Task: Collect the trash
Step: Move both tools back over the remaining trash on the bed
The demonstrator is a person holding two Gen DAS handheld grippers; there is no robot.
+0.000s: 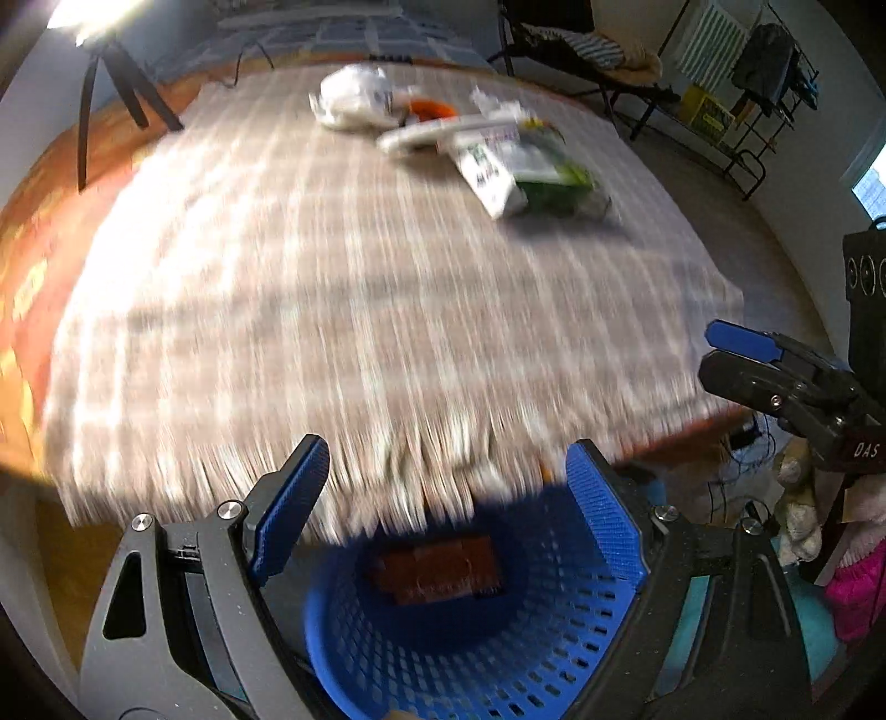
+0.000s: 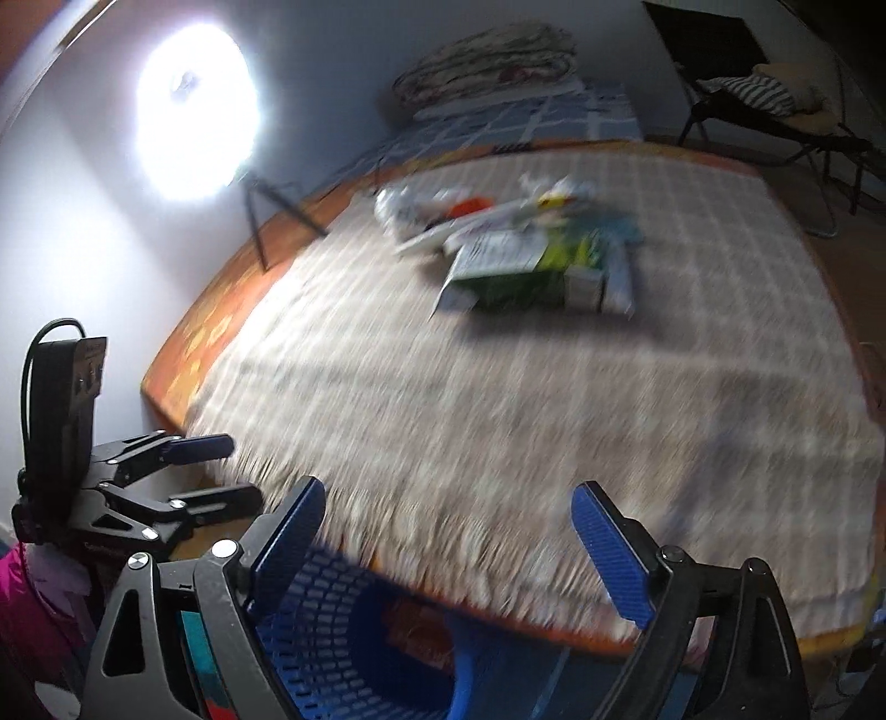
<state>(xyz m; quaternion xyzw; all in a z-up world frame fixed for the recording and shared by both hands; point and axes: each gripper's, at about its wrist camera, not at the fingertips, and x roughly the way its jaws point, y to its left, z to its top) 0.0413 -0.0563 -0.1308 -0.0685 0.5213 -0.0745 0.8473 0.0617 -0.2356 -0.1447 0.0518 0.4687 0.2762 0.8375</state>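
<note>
A blue perforated basket stands on the floor at the bed's near edge, with a reddish-brown wrapper lying in its bottom. My left gripper hangs open just above the basket, nothing between its fingers. The right gripper is open too, over the bed's near edge with the basket below it at the left. Far across the checked blanket lies a heap of trash: a crumpled white bag, an orange scrap, a white strip and a green and white packet. Both views are blurred.
A checked blanket covers the bed over an orange sheet. A tripod with a bright lamp stands at the far left. A folding chair and a clothes rack stand at the far right. Pink cloth lies beside the basket.
</note>
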